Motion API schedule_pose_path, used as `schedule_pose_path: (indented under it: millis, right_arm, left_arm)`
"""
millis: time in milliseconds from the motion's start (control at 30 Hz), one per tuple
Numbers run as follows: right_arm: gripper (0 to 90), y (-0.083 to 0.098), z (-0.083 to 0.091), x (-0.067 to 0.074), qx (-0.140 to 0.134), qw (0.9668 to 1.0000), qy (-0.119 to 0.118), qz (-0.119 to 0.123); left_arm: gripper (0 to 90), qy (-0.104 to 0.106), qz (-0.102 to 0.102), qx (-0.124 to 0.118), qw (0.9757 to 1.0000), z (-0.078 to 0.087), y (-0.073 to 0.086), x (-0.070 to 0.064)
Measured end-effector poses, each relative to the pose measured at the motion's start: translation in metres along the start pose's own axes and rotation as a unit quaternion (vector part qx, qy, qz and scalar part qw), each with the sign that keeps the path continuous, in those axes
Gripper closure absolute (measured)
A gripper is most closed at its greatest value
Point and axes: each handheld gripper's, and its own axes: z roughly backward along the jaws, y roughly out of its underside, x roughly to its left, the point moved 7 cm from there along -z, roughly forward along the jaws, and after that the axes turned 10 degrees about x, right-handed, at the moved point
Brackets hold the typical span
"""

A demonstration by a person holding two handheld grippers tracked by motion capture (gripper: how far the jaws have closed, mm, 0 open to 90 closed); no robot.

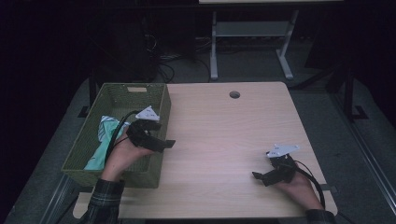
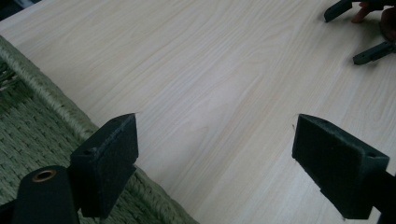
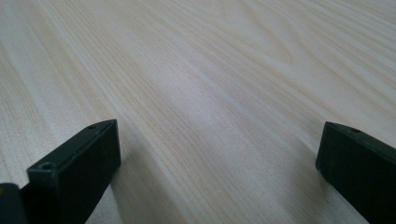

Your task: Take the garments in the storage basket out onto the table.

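High view: a green woven basket [image 1: 161, 100] sits at the 9 o'clock edge of the pale wood surface [image 1: 224, 135], with a folded teal-and-white cloth [image 1: 103, 140] lying inside it.
Left hand-held gripper [image 1: 166, 143]: released, jaws spread wide and empty, hovering over the basket's 3 o'clock rim and pointing out across the surface.
Right hand-held gripper [image 1: 259, 177]: released as well, jaws apart with nothing between them, low over bare wood toward 5 o'clock, well apart from the basket.
Cloth: in the basket's near half, at about 9 o'clock from the left jaws; whether it is one piece or several is hard to tell in the dim light.
Risk: reaching back for the cloth, a jaw could catch the woven rim and tip or drag the light basket.
Risk: soft fabric may slide out of a shallow pinch, or only its top layer may lift.
Materials: rope-like ribbed weave on the basket [image 2: 32, 135]; smooth laminate with fine grain; black, blocky, matte jaw pads [image 2: 109, 158].
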Motion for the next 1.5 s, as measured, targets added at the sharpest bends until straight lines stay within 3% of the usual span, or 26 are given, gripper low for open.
schedule_pose_path:
  millis: [733,867,900,933,1033,1300,1500]
  right_arm:
    - [0.0,0.0,0.0,0.0,0.0,1.0,0.0,0.0]
    - [0.0,0.0,0.0,0.0,0.0,1.0,0.0,0.0]
    - [0.0,0.0,0.0,0.0,0.0,1.0,0.0,0.0]
    - [0.0,0.0,0.0,0.0,0.0,1.0,0.0,0.0]
    - [0.0,0.0,0.0,0.0,0.0,1.0,0.0,0.0]
    - [0.0,0.0,0.0,0.0,0.0,1.0,0.001,0.001]
    - [0.0,0.0,0.0,-0.001,-0.001,1.0,0.001,0.004]
  left_arm:
    - [13.6,-0.021,0.046,-0.006,0.9987,0.014,0.025,0.033]
    - [13.7,-0.035,0.06,0.001,0.9976,0.014,0.034,0.045]
    - [13.7,-0.032,0.066,0.0,0.9973,0.013,0.037,0.047]
    - [13.8,-0.017,0.076,-0.011,0.9969,0.014,0.04,0.051]
    - [15.0,-0.037,0.082,0.0,0.9959,0.015,0.047,0.059]
    - [15.0,-0.041,0.098,-0.003,0.9943,0.018,0.057,0.071]
    - [15.1,-0.056,0.109,-0.002,0.9925,0.023,0.066,0.081]
